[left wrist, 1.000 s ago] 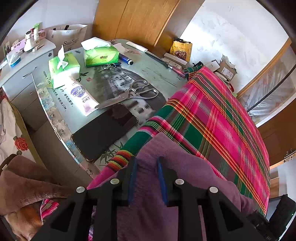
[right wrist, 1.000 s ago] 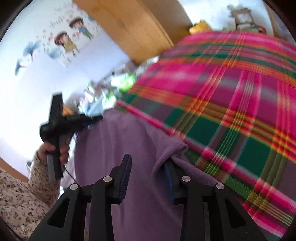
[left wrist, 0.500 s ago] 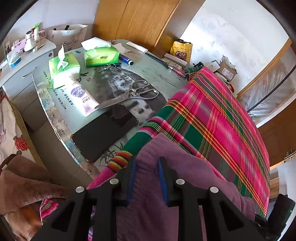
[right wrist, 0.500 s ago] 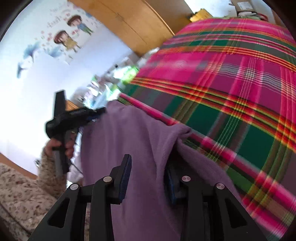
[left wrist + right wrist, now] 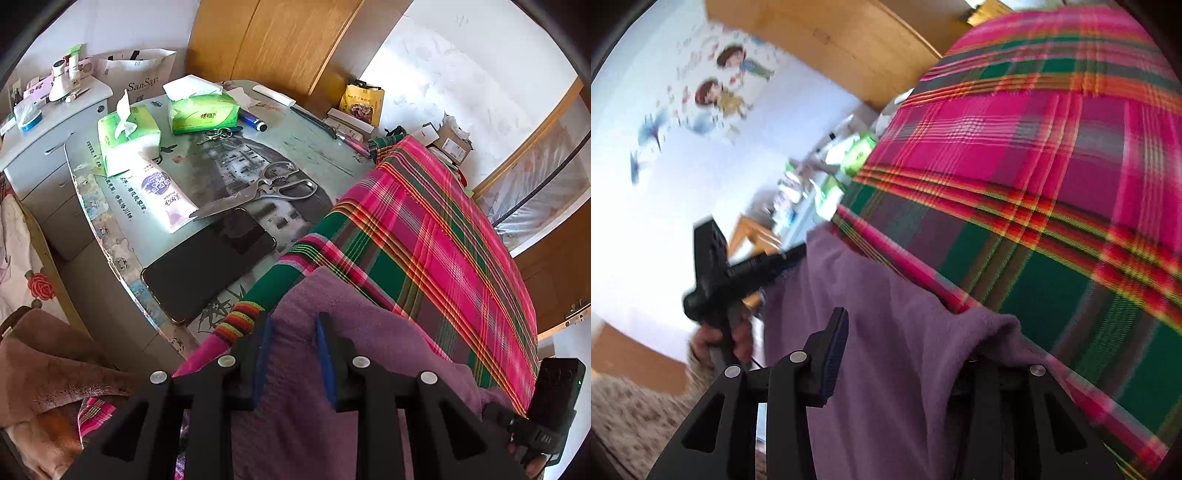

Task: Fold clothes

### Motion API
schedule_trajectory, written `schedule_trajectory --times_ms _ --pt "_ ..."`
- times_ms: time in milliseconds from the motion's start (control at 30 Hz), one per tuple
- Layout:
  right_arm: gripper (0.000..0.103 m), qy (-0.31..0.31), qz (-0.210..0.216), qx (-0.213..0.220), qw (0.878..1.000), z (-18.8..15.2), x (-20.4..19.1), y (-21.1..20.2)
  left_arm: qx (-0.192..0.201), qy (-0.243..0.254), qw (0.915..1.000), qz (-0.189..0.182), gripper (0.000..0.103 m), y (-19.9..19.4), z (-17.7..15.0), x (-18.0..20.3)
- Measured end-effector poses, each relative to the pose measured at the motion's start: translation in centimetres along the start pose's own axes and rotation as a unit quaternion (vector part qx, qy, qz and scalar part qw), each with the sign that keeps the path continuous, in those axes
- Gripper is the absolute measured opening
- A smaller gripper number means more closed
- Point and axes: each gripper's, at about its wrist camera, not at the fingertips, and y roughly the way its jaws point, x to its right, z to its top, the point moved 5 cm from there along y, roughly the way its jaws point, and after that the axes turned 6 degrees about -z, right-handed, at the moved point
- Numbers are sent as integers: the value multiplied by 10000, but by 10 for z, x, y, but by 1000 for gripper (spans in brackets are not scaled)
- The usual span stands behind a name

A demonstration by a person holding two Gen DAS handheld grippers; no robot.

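A purple fleece garment lies over the near edge of a pink, green and red plaid cloth. My left gripper has its jaws closed on a fold of the purple garment at its left corner. In the right wrist view the purple garment hangs between and over the fingers of my right gripper; its right finger is hidden under the cloth. The left gripper shows there at the garment's far corner, held by a hand.
Left of the plaid cloth lie a black phone, metal scissors, two green tissue packs, a white tube and keys. A grey drawer unit stands far left. A brown blanket lies at lower left.
The right gripper has tilted and moved along the garment's edge; purple cloth now drapes over its right finger. The left gripper stays almost still, holding its corner.
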Motion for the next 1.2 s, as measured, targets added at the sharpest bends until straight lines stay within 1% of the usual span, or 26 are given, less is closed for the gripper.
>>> schedule_trajectory --times_ms 100,167,267,433,500,533,567,600,633,700,800,967,1000,1200 --pt "43 249 196 161 9994 5 5 -5 11 1 10000 -4 27 0 -1 0" --pt "43 617 500 279 9964 8 13 -9 26 0 10000 -1 27 0 -1 0" --pt "42 975 790 415 9912 13 19 -13 23 2 10000 -2 27 0 -1 0" --pt "41 977 804 477 9908 16 19 -19 7 19 10000 0 27 0 0 0" --pt "34 1013 851 615 9893 18 21 -25 -1 29 10000 4 28 1 0 0" --pt "30 1027 835 672 9889 18 22 -27 -4 34 10000 6 28 1 0 0" --pt "19 1042 816 729 9885 18 23 -28 -8 39 10000 -3 28 1 0 0" --pt "7 1073 606 767 9894 18 27 -30 -12 44 10000 -13 29 2 0 0" --pt "5 1122 575 769 9890 17 30 -29 -10 46 10000 -23 29 1 0 0" --pt "4 1425 657 757 9847 14 42 -29 -10 45 10000 -36 29 1 0 0" --pt "4 1519 669 845 9825 13 47 -33 -19 41 10000 -42 29 2 1 0" --pt "4 1614 326 784 9832 11 56 -29 -15 32 10000 -49 29 2 1 0" --pt "1 1672 267 750 9827 11 59 -27 -12 37 10000 -52 29 1 1 0" --pt "2 1692 131 729 9828 9 64 -29 -6 36 10000 -68 29 2 1 0"
